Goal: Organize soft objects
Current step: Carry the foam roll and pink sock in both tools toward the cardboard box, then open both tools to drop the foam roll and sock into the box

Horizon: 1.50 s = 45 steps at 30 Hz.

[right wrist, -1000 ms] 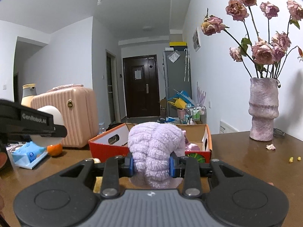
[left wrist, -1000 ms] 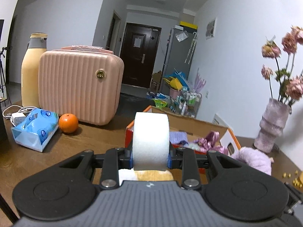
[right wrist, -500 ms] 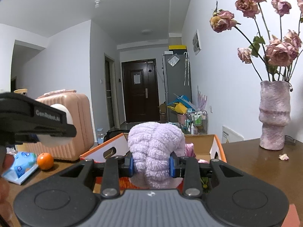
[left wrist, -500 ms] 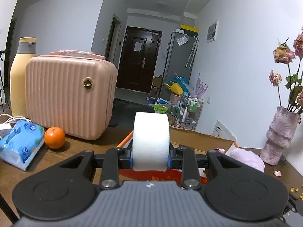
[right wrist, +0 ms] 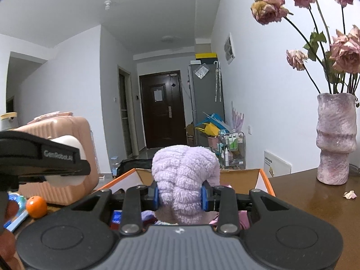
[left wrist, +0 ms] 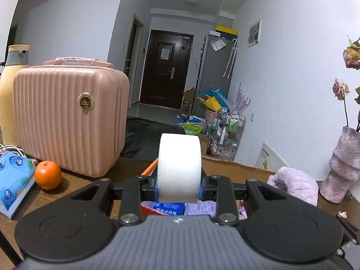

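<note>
where legible, "GenRobot.AI" on left claw (right wrist: 67,168)

Dim cool indoor light, strong fisheye edge bending, sharp focus

A dark brown wooden worktop (right wrist: 315,204) carries a pink ribbed case (left wrist: 67,121), an orange (left wrist: 47,175) just beside it, a blue tissue pack (left wrist: 13,177), an orange-edged cardboard box (right wrist: 262,177) and a mauve vase (right wrist: 336,139)
</note>
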Motion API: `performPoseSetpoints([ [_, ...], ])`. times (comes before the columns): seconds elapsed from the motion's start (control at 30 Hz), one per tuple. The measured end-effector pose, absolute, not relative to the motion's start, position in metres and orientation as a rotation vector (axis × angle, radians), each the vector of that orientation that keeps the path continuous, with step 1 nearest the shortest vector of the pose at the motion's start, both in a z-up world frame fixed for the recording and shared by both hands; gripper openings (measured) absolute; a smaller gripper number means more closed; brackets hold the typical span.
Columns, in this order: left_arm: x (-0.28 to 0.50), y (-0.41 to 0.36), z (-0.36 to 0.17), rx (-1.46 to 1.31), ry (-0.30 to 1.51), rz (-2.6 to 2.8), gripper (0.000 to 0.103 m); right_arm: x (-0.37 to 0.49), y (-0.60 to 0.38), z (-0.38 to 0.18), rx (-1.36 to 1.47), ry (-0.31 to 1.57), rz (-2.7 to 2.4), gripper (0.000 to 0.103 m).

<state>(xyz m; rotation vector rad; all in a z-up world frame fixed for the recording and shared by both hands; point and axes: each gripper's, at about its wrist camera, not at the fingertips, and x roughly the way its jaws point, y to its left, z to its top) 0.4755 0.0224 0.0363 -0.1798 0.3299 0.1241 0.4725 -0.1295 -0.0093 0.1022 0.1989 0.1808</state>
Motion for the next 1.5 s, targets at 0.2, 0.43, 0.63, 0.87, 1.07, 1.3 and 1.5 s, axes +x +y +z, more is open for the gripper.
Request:
performPoseSetpoints([
  [0.2, 0.496, 0.023, 0.037, -0.173, 0.332, 0.127, 0.03, 0.488, -0.127, -0.01, 0.104, 0.205, 0.17, 0.032],
  [0.43, 0.517, 0.019, 0.033, -0.168, 0.344, 0.137, 0.03, 0.5, -0.121, -0.016, 0.098, 0.22, 0.165, 0.032],
  [0.63, 0.533, 0.019, 0.03, -0.162, 0.359, 0.14, 0.03, 0.519, -0.118, -0.016, 0.104, 0.24, 0.166, 0.032],
  [0.87, 0.558, 0.023, 0.024, -0.186, 0.407, 0.142, 0.03, 0.536, -0.114, -0.022, 0.114, 0.283, 0.161, 0.032],
  [1.07, 0.579, 0.023, 0.014, -0.179, 0.435, 0.157, 0.03, 0.546, -0.11, -0.025, 0.116, 0.29, 0.155, 0.032],
  [1.3, 0.586, 0.027, 0.004, -0.181, 0.461, 0.161, 0.03, 0.55, -0.112, -0.026, 0.111, 0.297, 0.148, 0.032],
  [1.5, 0.587, 0.025, 0.003, -0.168, 0.465, 0.16, 0.031, 0.552, -0.111, -0.027, 0.101, 0.309, 0.124, 0.043],
])
